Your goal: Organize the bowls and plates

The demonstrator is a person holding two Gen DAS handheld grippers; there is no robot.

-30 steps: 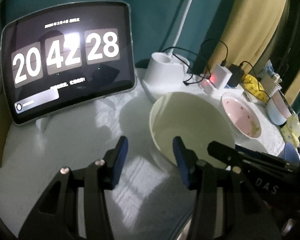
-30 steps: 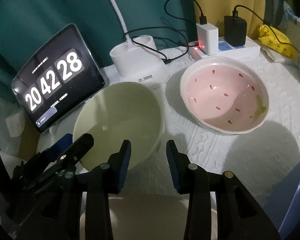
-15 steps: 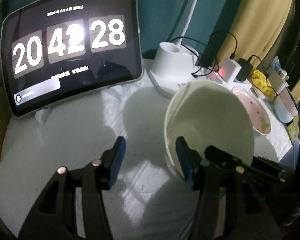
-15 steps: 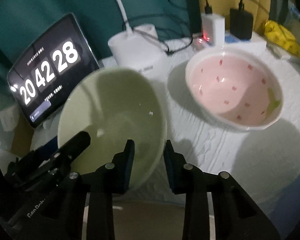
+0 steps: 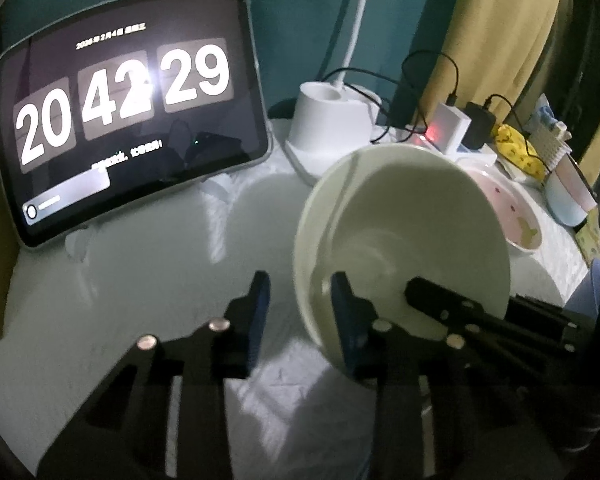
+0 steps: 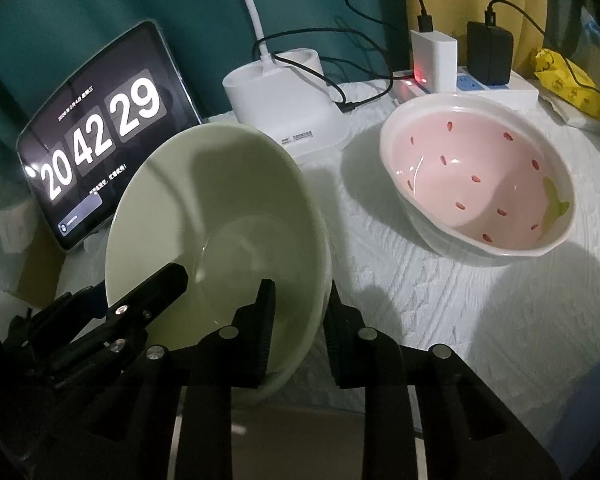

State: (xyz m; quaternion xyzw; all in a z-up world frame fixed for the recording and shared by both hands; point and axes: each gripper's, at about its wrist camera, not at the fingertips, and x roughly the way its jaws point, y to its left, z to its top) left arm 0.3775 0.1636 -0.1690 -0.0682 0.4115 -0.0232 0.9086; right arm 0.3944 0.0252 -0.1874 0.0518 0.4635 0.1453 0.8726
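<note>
Right gripper point(image 6: 298, 320): clamped across near rim of pale green ceramic bowl point(image 6: 220, 216).
Bowl position: tilted, raised off white quilted cloth point(image 6: 480, 300), beside pink strawberry-patterned bowl point(image 6: 476, 176).
Left gripper point(image 5: 300, 308): jaws apart, holding nothing.

The tilted bowl point(image 6: 216, 216) is plain pale green, while the other bowl point(image 6: 476, 184) is pink inside with scattered red seed-like flecks, a yellow-green patch on one side and a white rim and outer wall. Both tongs, left point(image 5: 300, 312) and right point(image 6: 298, 320), are black with blue pads point(image 5: 260, 312), and the bench point(image 6: 480, 300) wears a white cloth with a ribbed weave. The tablet point(image 6: 100, 152) shows white digits on a dark screen, the lamp base point(image 6: 284, 100) is white, one charger point(image 6: 434, 60) is white and one point(image 6: 490, 58) black, the packet point(image 6: 568, 80) is yellow, and the backdrop runs teal point(image 6: 80, 8) to mustard yellow point(image 5: 500, 40).
</note>
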